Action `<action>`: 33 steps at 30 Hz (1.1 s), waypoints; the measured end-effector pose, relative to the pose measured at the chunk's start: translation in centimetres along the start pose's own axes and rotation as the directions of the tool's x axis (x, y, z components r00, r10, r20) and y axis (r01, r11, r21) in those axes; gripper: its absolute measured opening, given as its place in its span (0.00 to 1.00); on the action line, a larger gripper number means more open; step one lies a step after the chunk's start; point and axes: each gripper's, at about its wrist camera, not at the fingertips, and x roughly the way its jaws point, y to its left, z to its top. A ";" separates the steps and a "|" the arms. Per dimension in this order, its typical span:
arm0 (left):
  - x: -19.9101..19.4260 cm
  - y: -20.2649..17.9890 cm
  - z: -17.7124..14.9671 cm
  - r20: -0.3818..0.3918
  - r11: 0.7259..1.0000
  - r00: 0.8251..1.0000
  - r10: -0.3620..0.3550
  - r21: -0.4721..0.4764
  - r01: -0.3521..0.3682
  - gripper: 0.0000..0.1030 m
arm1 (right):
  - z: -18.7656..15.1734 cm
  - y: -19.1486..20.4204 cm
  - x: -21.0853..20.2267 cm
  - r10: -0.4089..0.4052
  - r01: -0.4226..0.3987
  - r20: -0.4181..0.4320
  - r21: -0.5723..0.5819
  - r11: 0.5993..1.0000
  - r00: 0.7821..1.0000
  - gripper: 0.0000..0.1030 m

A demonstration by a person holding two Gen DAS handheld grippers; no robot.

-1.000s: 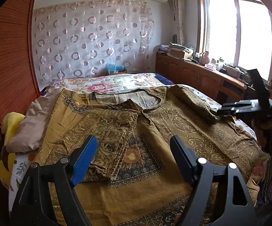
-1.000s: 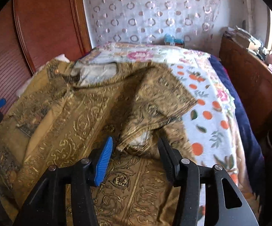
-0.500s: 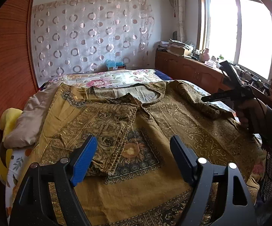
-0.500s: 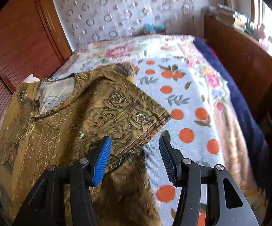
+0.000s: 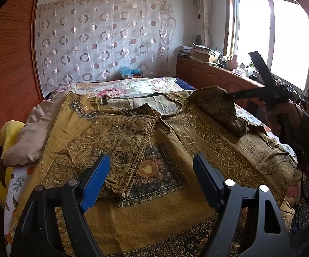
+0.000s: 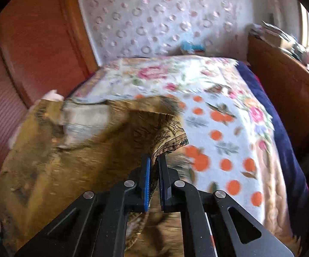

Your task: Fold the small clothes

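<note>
A gold patterned tunic lies spread face up on the bed. Its left sleeve is folded in over the chest. My left gripper is open and empty, hovering above the tunic's lower front. My right gripper is shut on the edge of the right sleeve and holds it lifted off the bed. In the left wrist view the right gripper shows at the far right, with the sleeve hanging from it.
The bed has a floral and orange-dotted sheet. A beige pillow and a yellow soft toy lie at the left edge. A wooden cabinet runs along the right under the window. A wooden panel stands left.
My right gripper has closed on the right sleeve's edge and raised it off the bed. The left gripper has stayed open above the tunic.
</note>
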 end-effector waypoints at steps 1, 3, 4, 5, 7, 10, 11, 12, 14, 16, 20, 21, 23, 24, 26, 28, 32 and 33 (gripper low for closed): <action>0.0 0.0 -0.1 -0.001 1.000 1.000 0.000 0.000 0.000 0.78 | 0.0 1.0 -0.2 0.014 -0.014 -0.001 -0.016 1.000 1.000 0.07; 0.0 0.1 -0.1 -0.002 1.000 1.000 0.003 -0.001 -0.003 0.78 | -0.1 2.9 -0.6 -0.006 0.006 -0.006 -0.067 0.998 1.000 0.07; -0.1 0.2 0.0 -0.001 1.000 1.000 0.002 -0.002 -0.002 0.78 | -0.2 3.7 -0.7 -0.034 0.033 -0.008 -0.095 0.995 0.999 0.08; -0.2 0.3 0.0 0.001 1.000 1.000 0.003 -0.004 -0.003 0.78 | -0.3 4.4 -0.8 -0.051 0.049 -0.010 -0.120 0.992 0.999 0.16; -0.3 0.5 0.0 0.002 1.000 1.000 0.006 -0.007 -0.006 0.78 | -0.6 5.3 -1.2 -0.037 0.035 -0.010 -0.145 0.989 0.999 0.34; -0.3 0.7 0.0 0.003 1.000 1.000 0.006 -0.015 -0.006 0.78 | -1.0 5.2 -2.2 -0.032 0.034 0.010 -0.165 0.986 0.999 0.46; -0.3 0.7 0.1 0.003 1.000 1.000 0.004 -0.017 -0.004 0.78 | -1.0 4.8 -2.2 -0.033 0.035 0.016 -0.167 0.985 0.999 0.46; -0.3 0.8 0.1 0.003 1.000 1.000 0.002 -0.018 -0.002 0.78 | -1.1 4.6 -2.3 -0.036 0.039 0.021 -0.169 0.985 0.999 0.46; -0.3 0.8 0.1 0.003 1.000 1.000 0.001 -0.016 -0.001 0.78 | -1.5 4.2 -2.7 -0.056 0.059 0.022 -0.168 0.984 0.998 0.46; -0.1 1.0 0.3 0.002 1.000 1.000 0.011 -0.015 -0.010 0.78 | -1.7 3.3 -2.2 -0.086 0.086 0.009 -0.158 0.984 0.996 0.47; -0.1 1.9 0.5 0.000 0.999 1.000 0.027 -0.022 -0.027 0.78 | -1.9 1.9 -0.3 -0.128 0.121 -0.035 -0.148 0.981 0.991 0.48; -0.1 2.1 0.6 0.000 0.999 1.000 0.031 -0.021 -0.031 0.78 | -2.1 1.5 0.3 -0.137 0.129 -0.049 -0.148 0.981 0.989 0.48; -0.1 2.5 1.0 -0.001 0.999 0.999 0.041 -0.014 -0.041 0.78 | -2.3 0.9 1.5 -0.161 0.148 -0.077 -0.148 0.978 0.984 0.48; 0.0 2.8 1.2 -0.002 0.999 0.999 0.046 -0.010 -0.046 0.78 | -2.4 0.7 2.0 -0.163 0.149 -0.088 -0.148 0.978 0.983 0.48; 0.3 3.3 1.6 -0.008 0.998 0.998 0.056 -0.005 -0.056 0.78 | -2.1 0.2 3.0 -0.169 0.152 -0.105 -0.149 0.977 0.980 0.48; 0.7 4.0 2.0 -0.013 0.998 0.998 0.063 -0.004 -0.063 0.78 | -2.0 0.0 3.8 -0.172 0.154 -0.117 -0.152 0.976 0.978 0.48; 2.0 5.5 3.0 -0.030 0.995 0.995 0.100 0.004 -0.100 0.78 | -1.9 -0.6 4.6 -0.161 0.145 -0.101 -0.151 0.978 0.982 0.55; 2.4 6.0 3.3 -0.035 0.994 0.993 0.112 0.005 -0.111 0.78 | -2.1 -0.9 4.6 -0.161 0.147 -0.094 -0.143 0.979 0.982 0.60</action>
